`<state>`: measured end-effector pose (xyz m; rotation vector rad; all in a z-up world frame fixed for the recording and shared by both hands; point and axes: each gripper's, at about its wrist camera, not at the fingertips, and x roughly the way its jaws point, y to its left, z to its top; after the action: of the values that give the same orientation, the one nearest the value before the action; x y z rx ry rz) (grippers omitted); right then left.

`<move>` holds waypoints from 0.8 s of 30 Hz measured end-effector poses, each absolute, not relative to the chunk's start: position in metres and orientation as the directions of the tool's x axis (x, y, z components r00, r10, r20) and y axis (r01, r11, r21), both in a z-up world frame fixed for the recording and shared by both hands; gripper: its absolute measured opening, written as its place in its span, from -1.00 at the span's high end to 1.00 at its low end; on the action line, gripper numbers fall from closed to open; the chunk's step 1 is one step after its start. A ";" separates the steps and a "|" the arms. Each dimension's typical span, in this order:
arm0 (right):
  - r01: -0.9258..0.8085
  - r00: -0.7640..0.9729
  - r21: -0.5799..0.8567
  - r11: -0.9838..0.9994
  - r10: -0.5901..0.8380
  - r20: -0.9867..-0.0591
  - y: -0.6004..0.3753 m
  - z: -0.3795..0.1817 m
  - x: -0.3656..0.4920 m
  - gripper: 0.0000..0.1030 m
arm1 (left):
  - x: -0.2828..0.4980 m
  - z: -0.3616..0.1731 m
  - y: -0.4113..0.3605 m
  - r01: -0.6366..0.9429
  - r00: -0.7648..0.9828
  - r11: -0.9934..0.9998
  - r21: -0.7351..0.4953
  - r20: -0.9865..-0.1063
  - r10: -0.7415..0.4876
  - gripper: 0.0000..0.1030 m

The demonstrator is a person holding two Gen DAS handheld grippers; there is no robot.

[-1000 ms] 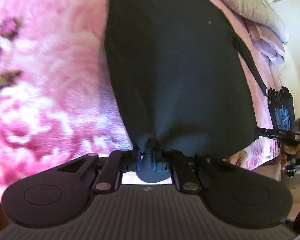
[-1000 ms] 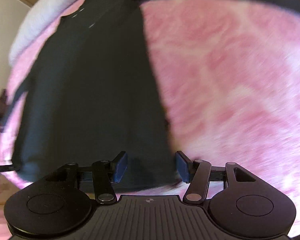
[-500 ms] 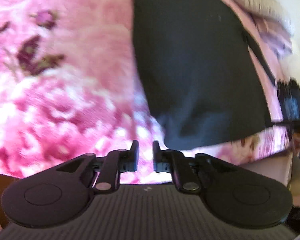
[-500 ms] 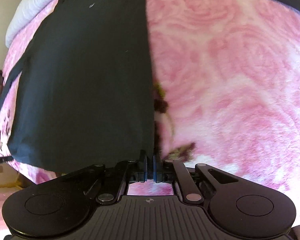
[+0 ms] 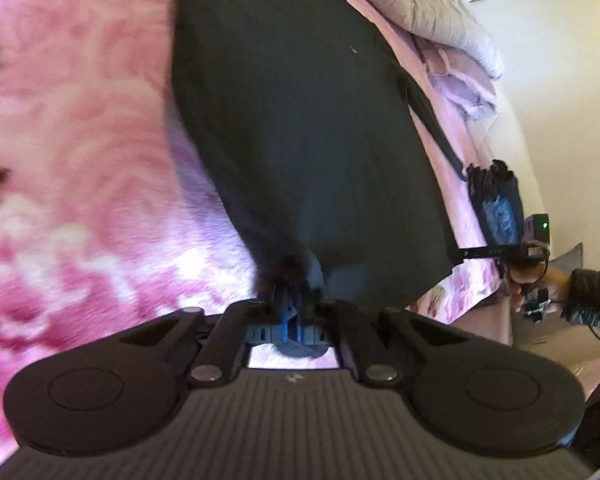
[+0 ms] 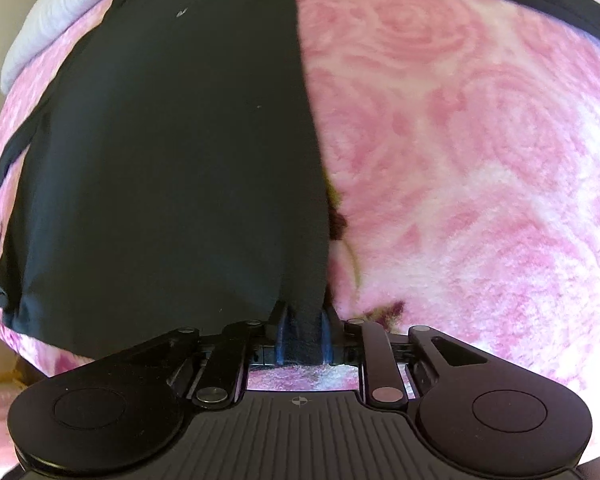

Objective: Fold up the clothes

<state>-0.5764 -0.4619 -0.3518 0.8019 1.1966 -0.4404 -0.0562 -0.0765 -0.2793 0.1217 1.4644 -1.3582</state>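
Both claws, left [image 5: 296, 312] & right [image 6: 303, 336], clamped on black garment [image 6: 172, 152] corners atop pink blanket [image 6: 460, 160]

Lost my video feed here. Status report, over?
Left gripper shut on the black garment. Right gripper shut on its near edge too. Garment flat on pink blanket. Nothing in the way.

Dark garment [image 5: 308, 120] spread flat and smooth lengthwise over pink rose-patterned blanket [image 5: 80, 120], near hem corners bunched and lifted, narrow dark strap trailing off one long side edge.
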 end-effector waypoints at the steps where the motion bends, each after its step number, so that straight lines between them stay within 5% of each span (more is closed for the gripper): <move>1: 0.689 0.327 0.318 0.651 0.112 -0.938 -0.464 -0.352 -0.576 0.60 | -0.053 -0.275 -0.072 0.687 -0.403 0.358 -0.632 -0.742 -0.536 1.00; 4: 0.692 0.309 0.316 0.649 0.130 -0.942 -0.467 -0.351 -0.576 0.90 | -0.045 -0.259 -0.050 0.694 -0.375 0.401 -0.598 -0.776 -0.508 1.00; 9: 0.683 0.303 0.318 0.657 0.142 -0.943 -0.468 -0.352 -0.577 0.91 | -0.035 -0.264 -0.038 0.674 -0.353 0.446 -0.589 -0.787 -0.506 1.00; 13: 0.685 0.305 0.325 0.652 0.147 -0.941 -0.470 -0.353 -0.578 0.90 | -0.037 -0.278 -0.052 0.667 -0.332 0.460 -0.586 -0.786 -0.521 0.16; 14: 0.689 0.311 0.328 0.646 0.146 -0.939 -0.471 -0.353 -0.580 0.89 | -0.039 -0.282 -0.058 0.673 -0.323 0.462 -0.578 -0.791 -0.519 0.16; 18: 0.707 0.339 0.331 0.625 0.111 -0.934 -0.474 -0.352 -0.589 0.49 | -0.049 -0.296 -0.076 0.693 -0.343 0.442 -0.570 -0.799 -0.494 0.32; 19: 0.711 0.351 0.344 0.613 0.115 -0.929 -0.475 -0.354 -0.590 0.47 | -0.051 -0.297 -0.081 0.698 -0.355 0.432 -0.571 -0.800 -0.485 0.84; 20: 0.712 0.358 0.362 0.602 0.133 -0.924 -0.476 -0.357 -0.590 0.47 | -0.054 -0.295 -0.083 0.709 -0.357 0.425 -0.563 -0.806 -0.472 1.00; 21: 0.711 0.361 0.378 0.593 0.154 -0.920 -0.476 -0.360 -0.591 0.48 | -0.056 -0.294 -0.085 0.720 -0.358 0.418 -0.554 -0.813 -0.460 0.99; 23: 0.711 0.331 0.364 0.601 0.171 -0.928 -0.478 -0.359 -0.584 0.95 | -0.058 -0.286 -0.083 0.738 -0.352 0.411 -0.536 -0.825 -0.442 1.00; 24: 0.712 0.322 0.365 0.600 0.184 -0.929 -0.479 -0.356 -0.583 0.95 | -0.057 -0.280 -0.080 0.742 -0.346 0.413 -0.527 -0.830 -0.438 1.00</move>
<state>-0.5833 -0.4792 -0.3564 0.9033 1.2264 -0.4165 -0.0574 -0.0800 -0.2800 0.2857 1.4803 -1.2450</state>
